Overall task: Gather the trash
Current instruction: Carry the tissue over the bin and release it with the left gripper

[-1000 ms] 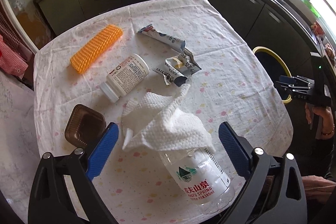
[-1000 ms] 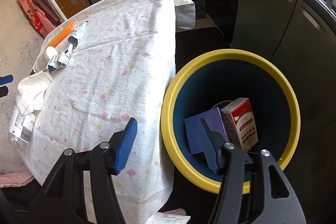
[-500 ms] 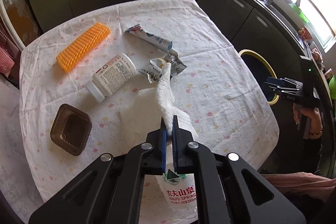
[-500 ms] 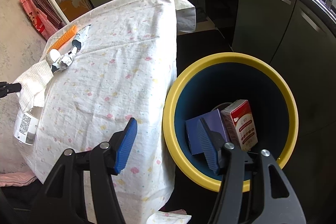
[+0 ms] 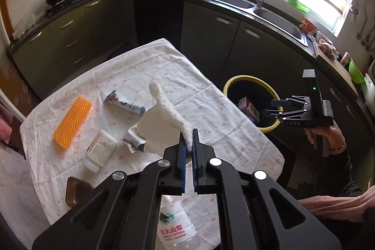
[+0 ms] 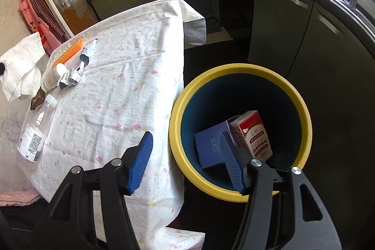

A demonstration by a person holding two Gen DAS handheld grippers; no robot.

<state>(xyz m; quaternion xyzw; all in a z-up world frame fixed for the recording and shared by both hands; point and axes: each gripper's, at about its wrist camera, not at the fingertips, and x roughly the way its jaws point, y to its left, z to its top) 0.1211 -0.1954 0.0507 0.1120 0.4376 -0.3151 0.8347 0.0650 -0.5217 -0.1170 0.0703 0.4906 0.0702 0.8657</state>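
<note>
My left gripper (image 5: pixel 189 135) is shut on a white paper towel (image 5: pixel 167 114), which hangs lifted above the table; the towel (image 6: pixel 20 72) also shows at the left edge of the right wrist view. On the tablecloth (image 5: pixel 164 67) lie an orange comb-like piece (image 5: pixel 72 118), a toothpaste tube (image 5: pixel 126 103), a crumpled wrapper (image 5: pixel 133 138), a white pill bottle (image 5: pixel 99 150), a brown tray (image 5: pixel 76 191) and a clear water bottle (image 5: pixel 174 229). My right gripper (image 6: pixel 186 151) is open and empty above the near rim of the yellow-rimmed bin (image 6: pixel 302 114), which holds a blue box (image 6: pixel 211 144) and a red-and-white carton (image 6: pixel 254 135).
The bin (image 5: pixel 248 80) stands on the dark floor right of the table. Dark cabinets (image 5: pixel 211 34) and a sink counter (image 5: pixel 276 18) curve behind. A person's hand (image 5: pixel 328 135) holds the right gripper; a pink sleeve (image 5: pixel 337 210) shows at lower right.
The left gripper closed on the paper towel and lifted it off the water bottle, rising and tilting up. The right gripper shifted slightly over the bin, still open.
</note>
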